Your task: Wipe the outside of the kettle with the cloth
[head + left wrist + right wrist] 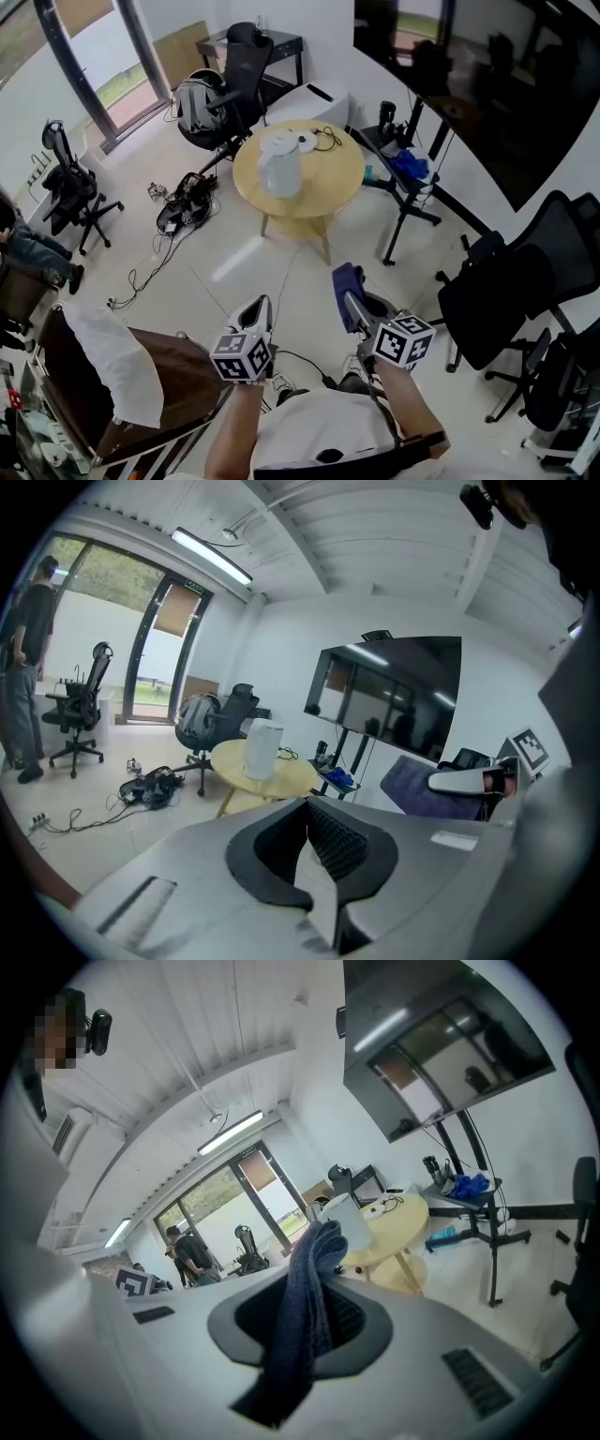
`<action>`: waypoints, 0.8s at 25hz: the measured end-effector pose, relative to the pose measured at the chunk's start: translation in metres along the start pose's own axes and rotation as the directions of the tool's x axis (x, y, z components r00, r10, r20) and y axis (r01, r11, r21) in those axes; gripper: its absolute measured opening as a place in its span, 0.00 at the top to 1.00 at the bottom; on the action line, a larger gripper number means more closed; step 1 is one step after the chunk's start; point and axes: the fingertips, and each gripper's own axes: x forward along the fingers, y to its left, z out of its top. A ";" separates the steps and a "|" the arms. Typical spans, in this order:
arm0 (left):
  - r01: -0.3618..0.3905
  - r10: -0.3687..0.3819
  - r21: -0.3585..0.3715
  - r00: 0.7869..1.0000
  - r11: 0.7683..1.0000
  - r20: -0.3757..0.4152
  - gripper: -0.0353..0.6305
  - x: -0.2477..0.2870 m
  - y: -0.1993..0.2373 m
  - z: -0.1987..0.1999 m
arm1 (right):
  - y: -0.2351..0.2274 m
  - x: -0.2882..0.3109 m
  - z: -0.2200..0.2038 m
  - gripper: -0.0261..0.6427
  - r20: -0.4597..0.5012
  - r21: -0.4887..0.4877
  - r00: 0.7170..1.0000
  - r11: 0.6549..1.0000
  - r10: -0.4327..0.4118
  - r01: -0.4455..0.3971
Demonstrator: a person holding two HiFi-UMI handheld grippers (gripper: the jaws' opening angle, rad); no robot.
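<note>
- Well, head view: the white kettle point(280, 170) stands on the round table point(333, 187) across the room.
- Left gripper view: the left gripper point(307, 810) is closed, holding nothing.
- Right gripper view: the right gripper point(323, 1290) clamps the blue cloth point(302, 1335).

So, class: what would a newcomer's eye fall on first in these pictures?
A white kettle stands on the round wooden table mid-room. Nearer, the right gripper is shut on a dark blue cloth; the left gripper is shut, empty.
</note>
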 end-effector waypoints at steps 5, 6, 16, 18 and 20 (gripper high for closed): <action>-0.017 0.017 0.013 1.000 1.000 -0.018 0.95 0.013 -0.017 -0.004 | -0.021 -0.007 0.008 0.86 0.002 0.017 1.000 1.000 0.019 -0.019; -0.022 0.022 0.014 1.000 1.000 -0.020 0.95 0.016 -0.021 -0.005 | -0.027 -0.010 0.010 0.86 0.004 0.021 1.000 1.000 0.020 -0.020; -0.124 0.124 -0.005 0.992 0.992 -0.012 0.95 0.037 -0.057 -0.011 | -0.086 -0.021 0.022 0.86 -0.054 0.047 0.995 0.995 0.088 -0.085; -0.144 0.143 -0.017 0.990 0.989 -0.015 0.95 0.038 -0.061 -0.016 | -0.094 -0.021 0.022 0.86 -0.065 0.057 0.993 0.994 0.099 -0.096; -0.155 0.155 -0.026 0.988 0.988 -0.025 0.95 0.041 -0.063 -0.022 | -0.103 -0.019 0.024 0.86 -0.067 0.069 0.992 0.993 0.103 -0.098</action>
